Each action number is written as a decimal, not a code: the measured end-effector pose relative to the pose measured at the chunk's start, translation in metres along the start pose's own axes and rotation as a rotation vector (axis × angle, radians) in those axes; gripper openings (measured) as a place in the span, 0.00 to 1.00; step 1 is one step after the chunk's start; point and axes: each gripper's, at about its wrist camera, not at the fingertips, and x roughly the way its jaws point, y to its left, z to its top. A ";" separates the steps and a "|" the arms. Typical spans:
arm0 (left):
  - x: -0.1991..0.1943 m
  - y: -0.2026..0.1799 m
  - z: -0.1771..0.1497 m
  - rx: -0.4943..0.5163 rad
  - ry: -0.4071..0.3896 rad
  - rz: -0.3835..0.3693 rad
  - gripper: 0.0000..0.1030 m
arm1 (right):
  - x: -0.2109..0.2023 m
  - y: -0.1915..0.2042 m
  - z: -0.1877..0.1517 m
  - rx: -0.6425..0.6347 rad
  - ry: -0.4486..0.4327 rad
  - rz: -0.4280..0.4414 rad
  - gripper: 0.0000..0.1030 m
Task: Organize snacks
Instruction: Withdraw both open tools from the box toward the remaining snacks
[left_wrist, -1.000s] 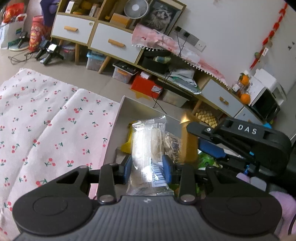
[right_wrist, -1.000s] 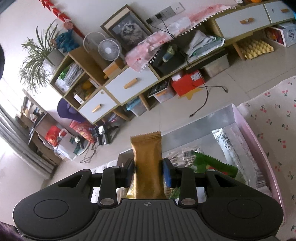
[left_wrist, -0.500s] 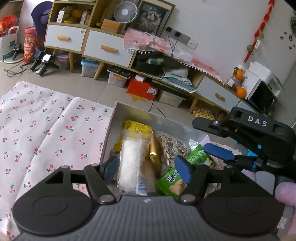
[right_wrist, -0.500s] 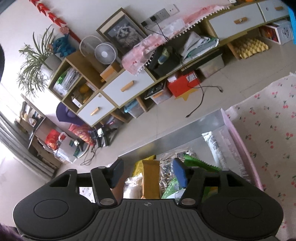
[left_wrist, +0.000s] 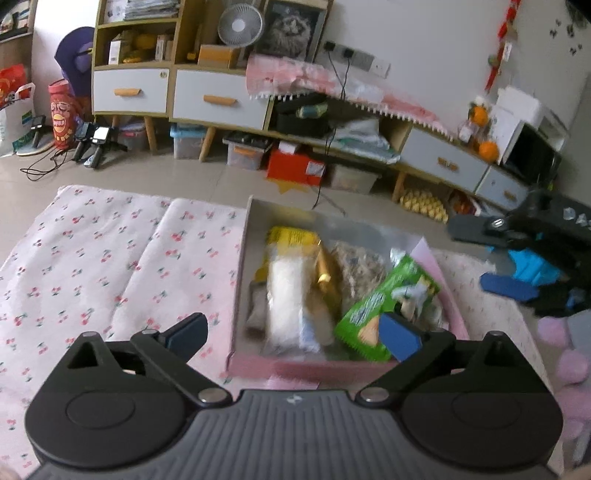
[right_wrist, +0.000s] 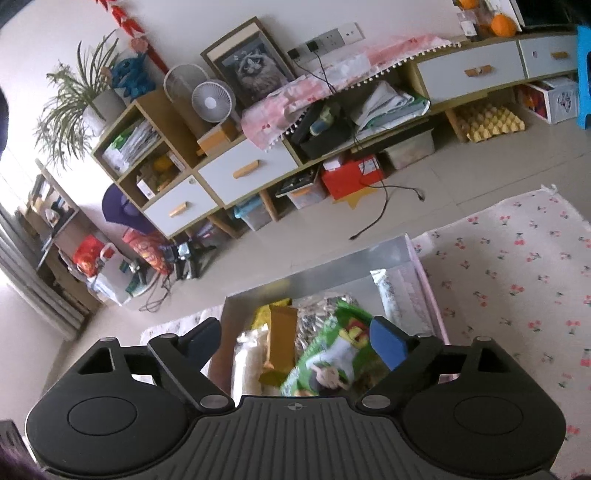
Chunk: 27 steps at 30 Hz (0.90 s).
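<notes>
Snacks sit packed in a pink box (left_wrist: 332, 363) with a silvery inner wall, which rests on a worktop covered by a white cherry-print cloth (left_wrist: 110, 258).

Contents, left wrist view: clear packet of white crackers (left_wrist: 286, 295) on the left side of the box, lying lengthwise; yellow packet (left_wrist: 291, 236) at the far end, partly under the clear one; gold bar wrapper (left_wrist: 327, 273) just right of the clear packet, touching it; silvery packet with a seed pattern (left_wrist: 356, 266) behind it; green snack bag (left_wrist: 384, 310) to the right, tilted, its lower edge near the front wall. In the right wrist view a further clear patterned packet (right_wrist: 388, 295) lies along the box's right side.

Left gripper (left_wrist: 295, 330): jaws opening, now spread very wide, blue pads well apart. Nothing between the pads is pressed; the snacks lie loose in the box below and beyond them. The right-hand pad overlaps the green bag in the picture only; contact cannot be told.

Right gripper (right_wrist: 295, 339): jaws opening, also spread wide, holding nothing. Gold wrapper and green bag show in the gap but lie in the box, free of the pads. In the left wrist view this gripper (left_wrist: 517, 273) appears at the right edge, above the cloth beside the box, blurred.

Background: low cabinet with white drawers (left_wrist: 218, 99) along the wall, small fan (left_wrist: 240, 26) on top.
</notes>
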 end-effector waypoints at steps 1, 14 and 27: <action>-0.002 0.002 -0.001 0.009 0.014 0.006 0.97 | -0.003 0.000 -0.002 -0.006 0.002 -0.003 0.88; -0.029 0.013 -0.025 0.221 0.008 0.100 0.99 | -0.031 0.014 -0.045 -0.211 0.045 -0.067 0.91; -0.027 0.030 -0.051 0.309 0.069 0.083 0.99 | -0.034 0.015 -0.101 -0.549 0.042 -0.063 0.92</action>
